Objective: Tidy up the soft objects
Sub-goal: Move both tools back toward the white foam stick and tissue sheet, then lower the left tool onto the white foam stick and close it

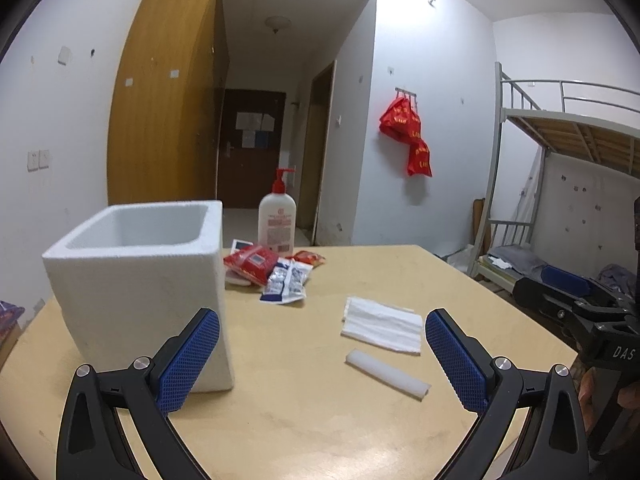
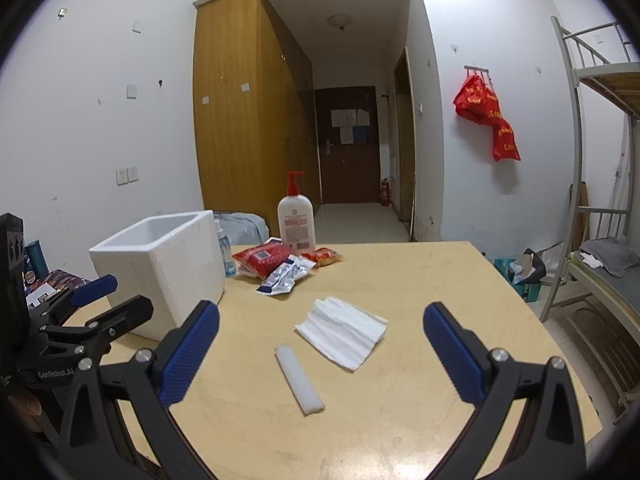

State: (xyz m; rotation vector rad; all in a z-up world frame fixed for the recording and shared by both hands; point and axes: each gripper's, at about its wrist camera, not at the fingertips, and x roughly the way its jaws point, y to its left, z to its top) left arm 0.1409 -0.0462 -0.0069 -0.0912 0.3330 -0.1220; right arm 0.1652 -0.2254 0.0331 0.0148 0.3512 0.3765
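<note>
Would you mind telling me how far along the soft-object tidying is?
Nothing looks done yet: what shows of the white foam box inside is bare. Nothing is in hand; the left gripper and right gripper hover with jaws open. The folded white tissue, white foam stick and snack packets remain on the table.

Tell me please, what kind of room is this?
Most likely a dormitory room. A metal bunk bed stands at the right, a tall wooden wardrobe lines the left wall, and a short corridor leads to a dark entrance door. The work happens on a light wooden table.
</note>
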